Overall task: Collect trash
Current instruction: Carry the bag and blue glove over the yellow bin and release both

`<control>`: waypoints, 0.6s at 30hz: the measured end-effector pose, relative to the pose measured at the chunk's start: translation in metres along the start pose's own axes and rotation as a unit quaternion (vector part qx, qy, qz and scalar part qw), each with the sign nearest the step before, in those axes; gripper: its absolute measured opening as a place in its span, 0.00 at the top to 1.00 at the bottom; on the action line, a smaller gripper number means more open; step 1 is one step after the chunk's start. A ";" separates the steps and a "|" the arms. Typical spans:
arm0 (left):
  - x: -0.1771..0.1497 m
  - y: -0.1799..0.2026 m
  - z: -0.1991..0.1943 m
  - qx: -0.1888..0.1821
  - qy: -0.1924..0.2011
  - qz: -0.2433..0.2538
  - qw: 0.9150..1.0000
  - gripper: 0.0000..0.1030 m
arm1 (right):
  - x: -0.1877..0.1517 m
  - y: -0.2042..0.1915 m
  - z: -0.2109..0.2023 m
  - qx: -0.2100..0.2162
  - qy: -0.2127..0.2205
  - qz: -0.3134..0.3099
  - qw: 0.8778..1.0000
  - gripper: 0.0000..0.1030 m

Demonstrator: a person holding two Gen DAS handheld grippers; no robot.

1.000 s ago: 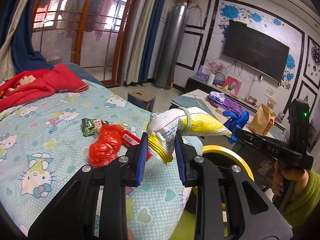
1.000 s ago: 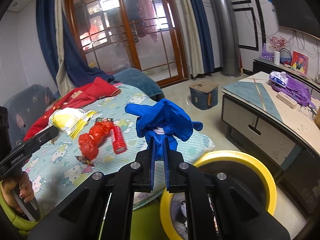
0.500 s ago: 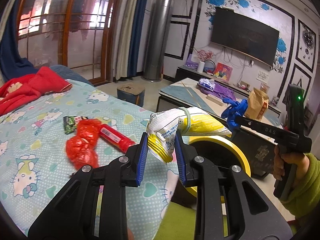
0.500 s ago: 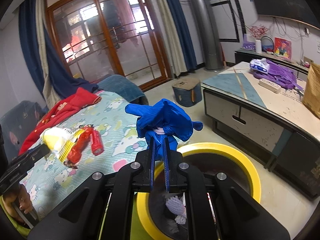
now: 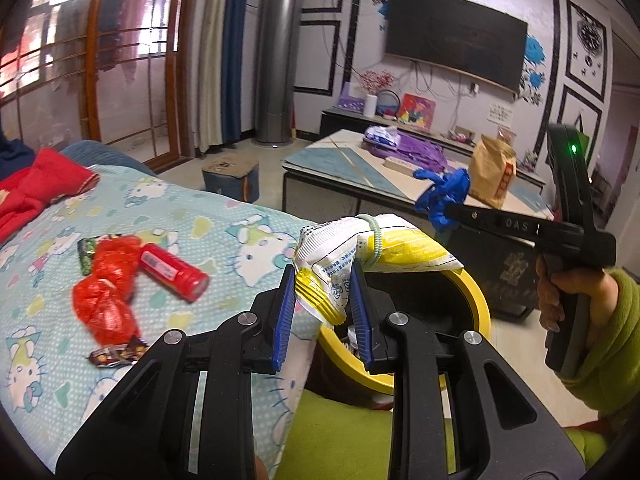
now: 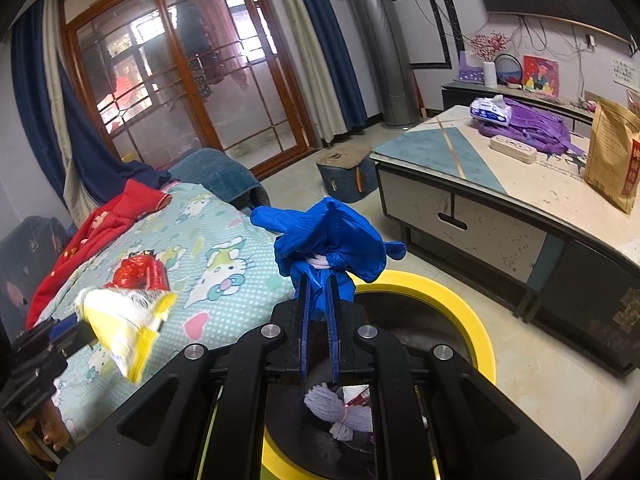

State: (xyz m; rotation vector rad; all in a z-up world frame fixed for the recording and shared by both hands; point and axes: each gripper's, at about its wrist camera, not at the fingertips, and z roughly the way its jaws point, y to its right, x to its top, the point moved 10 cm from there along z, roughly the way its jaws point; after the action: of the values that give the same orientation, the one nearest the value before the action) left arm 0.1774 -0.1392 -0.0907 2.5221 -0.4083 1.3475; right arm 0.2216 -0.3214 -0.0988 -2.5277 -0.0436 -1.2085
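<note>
Two pieces of trash are held above the open mouth of a yellow-rimmed bin (image 6: 472, 312) that stands on the floor beside the bed. The left gripper (image 5: 322, 304) is clamped on the folded end of a yellow and white snack bag (image 5: 376, 248), which is bound round its middle by a pale green elastic band (image 5: 375, 240); the bag juts forward and to the right over the near edge of the bin rim. The right gripper (image 6: 318, 312) is closed tight on a bunched blue glove (image 6: 332, 236), tied at its neck with a whitish band, and the glove is seen directly over the bin's dark interior. Inside the bin a white foam net sleeve (image 6: 344, 412) and some smaller scraps are visible.

In the left wrist view the right gripper is seen from the side, held in a hand (image 5: 560, 292) with a green sleeve (image 5: 612, 340), the glove at its tip.

Several items are left on the cartoon-cat bedsheet (image 5: 200, 216): a crumpled red plastic bag (image 5: 106, 292), a red cylindrical bottle (image 5: 174, 272) lying on its side just beside it, a green wrapper (image 5: 86, 254) touching the bag's far end, and a dark wrapper (image 5: 118, 354) at its near end. A red blanket (image 5: 36, 184) is heaped at the far end of the bed.

Beyond the bin a low coffee table (image 6: 500, 188) is seen, bearing a purple backpack (image 6: 528, 124), a white power strip (image 6: 514, 148) and a brown paper bag (image 6: 612, 156).
</note>
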 end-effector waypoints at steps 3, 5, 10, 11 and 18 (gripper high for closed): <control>-0.002 0.011 0.007 -0.006 -0.006 0.013 1.000 0.81 | -0.002 0.007 0.002 -0.004 -0.003 0.007 1.000 0.93; -0.004 0.016 0.012 -0.009 -0.011 0.024 1.000 0.81 | -0.003 0.012 0.003 -0.008 -0.005 0.010 1.000 0.92; -0.012 0.030 0.024 -0.010 -0.023 0.049 0.998 0.81 | -0.008 0.023 0.007 -0.017 -0.011 0.015 1.000 0.93; -0.014 0.032 0.026 -0.011 -0.026 0.054 0.998 0.81 | -0.010 0.026 0.008 -0.021 -0.013 0.014 1.000 0.93; -0.028 0.049 0.045 -0.017 -0.049 0.090 0.995 0.80 | -0.025 0.043 0.021 -0.030 -0.035 0.019 0.999 0.93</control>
State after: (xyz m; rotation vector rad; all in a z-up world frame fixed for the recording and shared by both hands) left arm 0.1788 -0.1972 -0.1344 2.5831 -0.6870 1.2676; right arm 0.2290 -0.3521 -0.1424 -2.6106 0.0256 -1.1224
